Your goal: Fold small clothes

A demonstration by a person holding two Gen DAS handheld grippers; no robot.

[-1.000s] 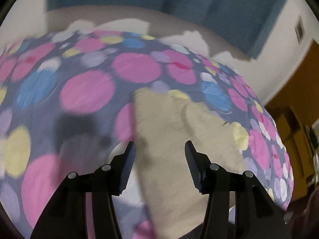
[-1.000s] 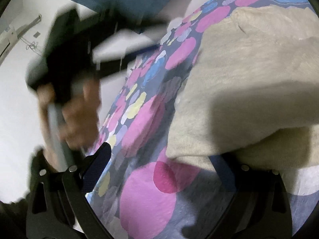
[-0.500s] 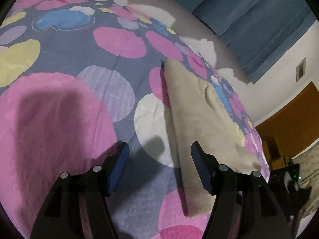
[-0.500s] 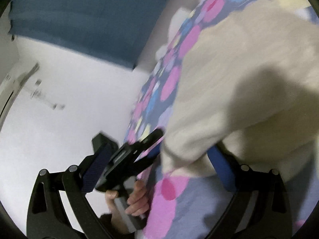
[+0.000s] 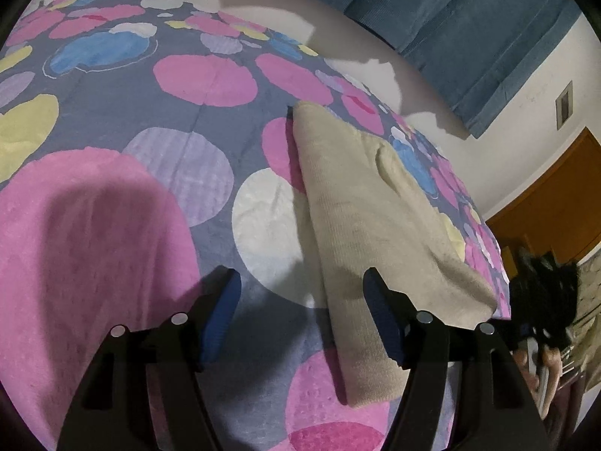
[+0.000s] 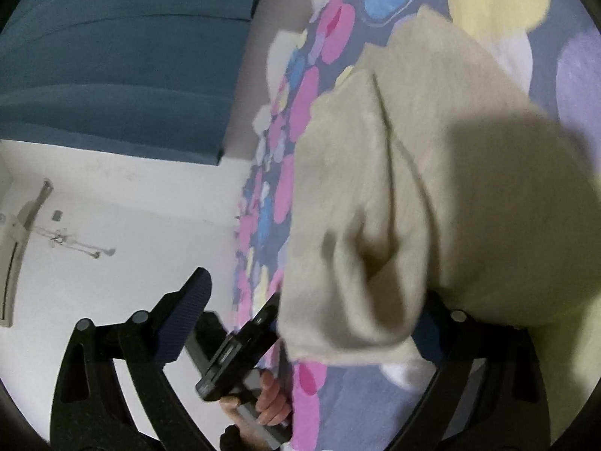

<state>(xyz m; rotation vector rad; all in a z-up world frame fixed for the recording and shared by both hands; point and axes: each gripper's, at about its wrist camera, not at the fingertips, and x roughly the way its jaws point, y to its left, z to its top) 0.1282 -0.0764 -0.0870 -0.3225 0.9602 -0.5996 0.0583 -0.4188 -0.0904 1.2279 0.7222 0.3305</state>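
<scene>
A beige knitted garment [image 5: 372,233] lies folded on the spotted bedspread [image 5: 112,225]. My left gripper [image 5: 300,312] is open and empty, low over the bedspread at the garment's near left edge, its right finger over the cloth. In the right wrist view the same garment [image 6: 432,206] fills the right half, bunched at its near edge. My right gripper [image 6: 311,319] is open; its right finger is hidden behind the cloth edge, its left finger [image 6: 188,312] is in free air.
The bed's far edge meets a blue curtain [image 5: 469,18] and white wall. A wooden door [image 5: 556,203] stands at right. The other hand-held gripper [image 6: 240,353] shows beyond the bed edge in the right wrist view.
My left gripper dropped low over the bedspread and settled beside the garment. My right gripper swung round at the garment's edge while the other hand-held gripper moved down and closer.
</scene>
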